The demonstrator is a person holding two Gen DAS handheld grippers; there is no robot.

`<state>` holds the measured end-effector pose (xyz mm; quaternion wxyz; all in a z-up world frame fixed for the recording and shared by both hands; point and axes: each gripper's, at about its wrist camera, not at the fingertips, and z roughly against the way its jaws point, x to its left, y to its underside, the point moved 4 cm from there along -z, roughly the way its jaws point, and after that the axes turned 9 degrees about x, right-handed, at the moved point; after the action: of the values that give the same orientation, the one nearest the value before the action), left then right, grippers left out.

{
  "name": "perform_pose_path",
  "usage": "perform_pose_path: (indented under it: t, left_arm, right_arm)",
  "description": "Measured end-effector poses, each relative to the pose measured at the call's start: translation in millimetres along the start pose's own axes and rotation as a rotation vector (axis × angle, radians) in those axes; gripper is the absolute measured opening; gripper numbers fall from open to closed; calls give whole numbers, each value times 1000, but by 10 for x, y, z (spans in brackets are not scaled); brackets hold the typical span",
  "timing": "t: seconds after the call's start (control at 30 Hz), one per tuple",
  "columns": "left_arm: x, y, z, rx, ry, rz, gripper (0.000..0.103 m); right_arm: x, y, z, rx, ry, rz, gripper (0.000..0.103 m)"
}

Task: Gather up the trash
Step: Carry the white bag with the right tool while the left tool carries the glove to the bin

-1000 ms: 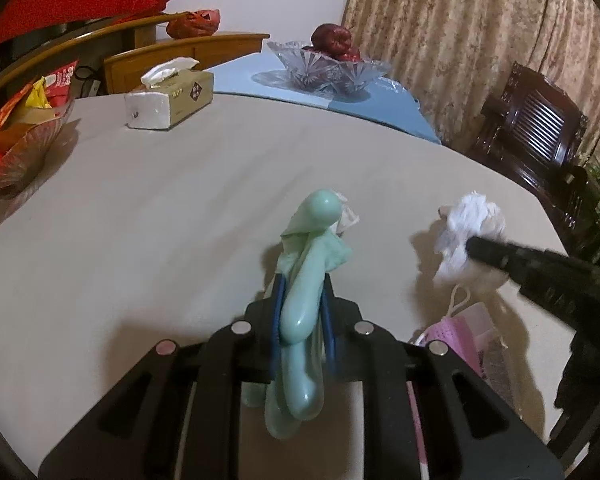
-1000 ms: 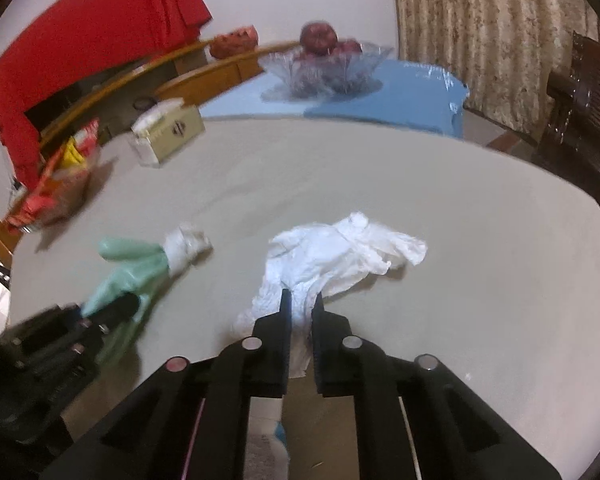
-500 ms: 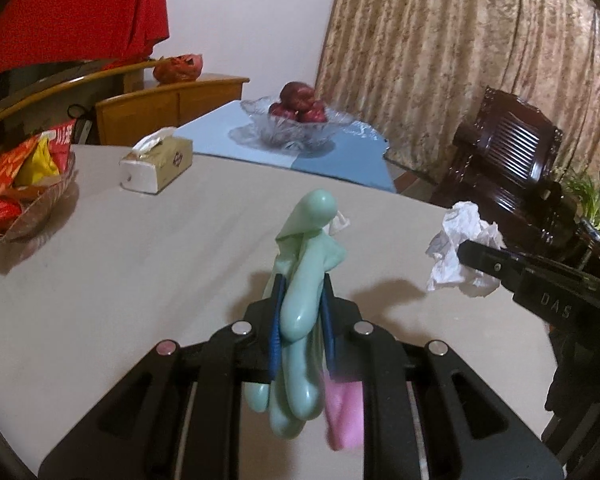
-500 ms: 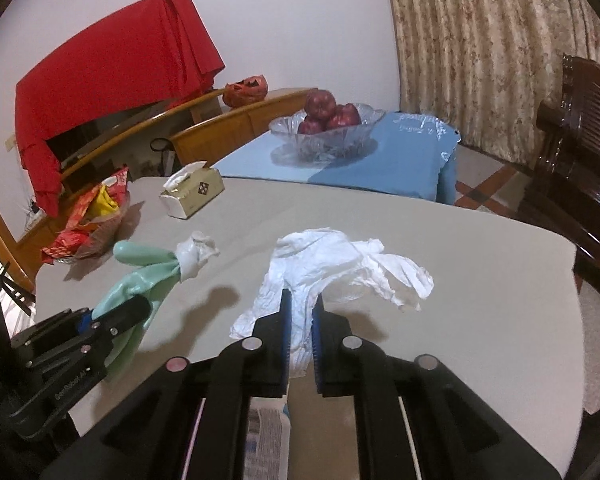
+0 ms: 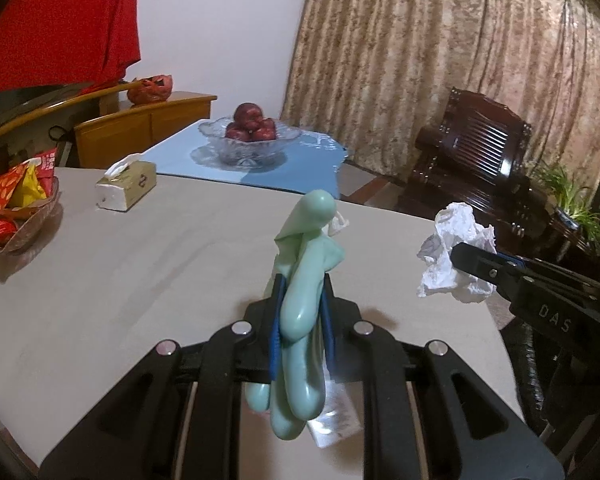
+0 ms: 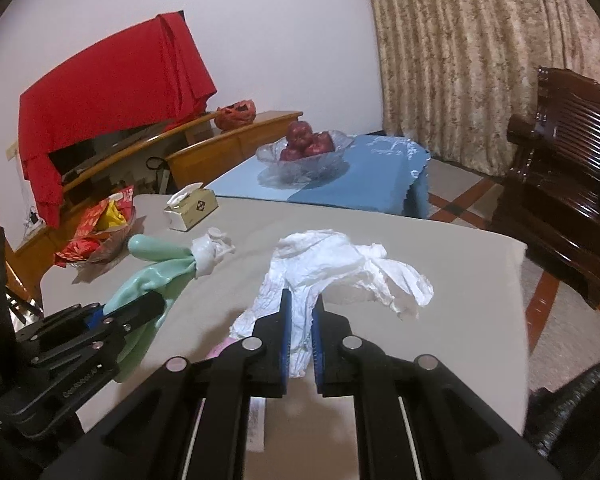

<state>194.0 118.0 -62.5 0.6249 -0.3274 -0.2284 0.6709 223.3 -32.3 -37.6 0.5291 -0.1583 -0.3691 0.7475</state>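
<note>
1. The wide beige cloth-covered counter [image 5: 140, 280] fills the lower part of both views, with a patterned tan curtain [image 5: 440, 60] and a dark carved wooden chair [image 5: 472, 152] behind it.
2. A low table under a light blue cloth [image 6: 360, 184] stands just past the counter's far edge and carries a clear glass bowl of dark red apples [image 6: 304, 148].
3. A red cloth [image 6: 108, 88] hangs over something dark by the wall, above a curved wooden sideboard [image 6: 236, 136].
4. The left gripper [image 5: 300, 320] is clamped on a limp pale green rubber glove [image 5: 304, 280], held up off the counter; the glove's fingers hang down behind the blue pads, and its cuff end points forward, with a small wad of white plastic [image 6: 210, 250] at the tip.
5. The right gripper [image 6: 300, 320] is clamped on a crumpled white tissue sheet [image 6: 340, 264], also lifted clear of the counter, with most of the sheet spreading out ahead and to the right of the pads.
6. The two grippers are side by side, apart from each other, each visible at the edge of the other's view.
7. At the far left of the counter sits a glass dish of red and yellow snack packets [image 5: 12, 200].
8. Near it, further in, lies a cream cardboard tissue box [image 5: 128, 186] with a white tissue sticking up.
</note>
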Motion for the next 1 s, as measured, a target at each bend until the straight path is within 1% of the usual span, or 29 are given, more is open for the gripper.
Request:
perform_pose_path:
  t: [0.2, 0.57, 0.7, 1.0]
  left_arm:
    - [-300, 86, 68, 3, 40, -37, 16]
    - [-905, 247, 168, 11, 125, -125, 16]
    - [-1124, 294, 172, 13, 152, -147, 16]
    - [-1724, 431, 163, 16, 220, -213, 16]
  right_arm:
    - [-199, 152, 328, -26, 27, -20, 9]
    - [-617, 481, 831, -54, 103, -76, 9]
    - [-793, 594, 1048, -69, 154, -85, 9]
    - [-1310, 898, 1470, -96, 256, -170, 9]
